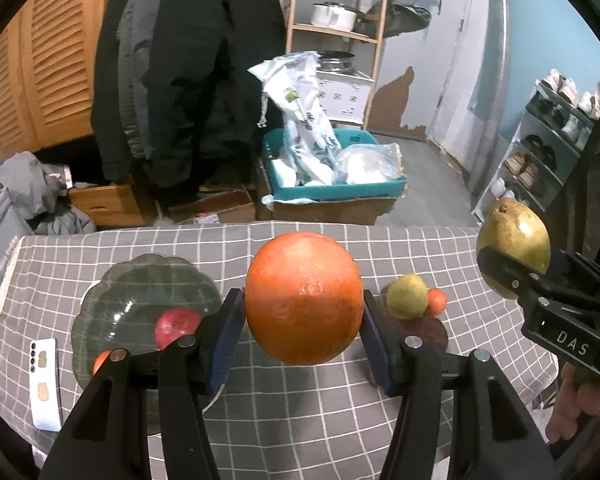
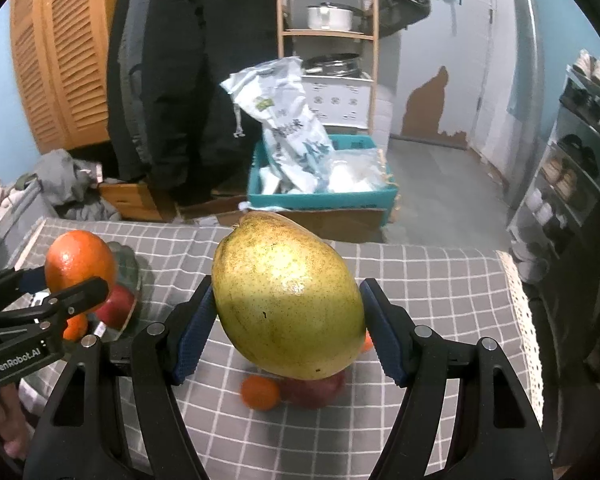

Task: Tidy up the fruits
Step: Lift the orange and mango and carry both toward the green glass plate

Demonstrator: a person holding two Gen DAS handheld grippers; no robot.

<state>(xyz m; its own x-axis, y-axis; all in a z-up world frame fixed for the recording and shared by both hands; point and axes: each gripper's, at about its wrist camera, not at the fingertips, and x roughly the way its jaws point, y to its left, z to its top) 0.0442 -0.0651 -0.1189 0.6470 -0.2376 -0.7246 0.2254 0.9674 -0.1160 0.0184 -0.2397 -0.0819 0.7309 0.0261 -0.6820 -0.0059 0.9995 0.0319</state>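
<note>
Left wrist view: the left tool (image 1: pixel 302 320) is clamped on a large round orange with glossy, dimpled skin (image 1: pixel 304 298), its blue pads pressed to both sides, holding it above the grey cloth-covered surface with a white grid pattern (image 1: pixel 300 408). Below left sits a dark green scalloped glass plate (image 1: pixel 140 280) holding a red apple (image 1: pixel 176 326), with a small orange fruit (image 1: pixel 101 360) at its near edge. Right of the held orange, a small yellow-green round fruit (image 1: pixel 407 295) touches a small orange tangerine (image 1: pixel 437 301), both on the cloth beside a dark red fruit (image 1: pixel 430 332). At far right the right tool (image 1: pixel 512 272) grips a yellow-green speckled mango (image 1: pixel 514 240) in the air. A white phone (image 1: pixel 44 384) lies left of the plate.

Right wrist view: the right tool (image 2: pixel 288 320) is closed on the mango (image 2: pixel 288 300), whose skin is yellow-green with fine dark specks and a bright highlight. Beneath it on the cloth (image 2: pixel 440 280) lie a small tangerine (image 2: pixel 260 392) touching a dark red fruit (image 2: pixel 320 390). At left, the left tool (image 2: pixel 70 276) holds the orange (image 2: pixel 80 260) over the plate (image 2: pixel 130 268), where the apple (image 2: pixel 118 306) rests.
</note>
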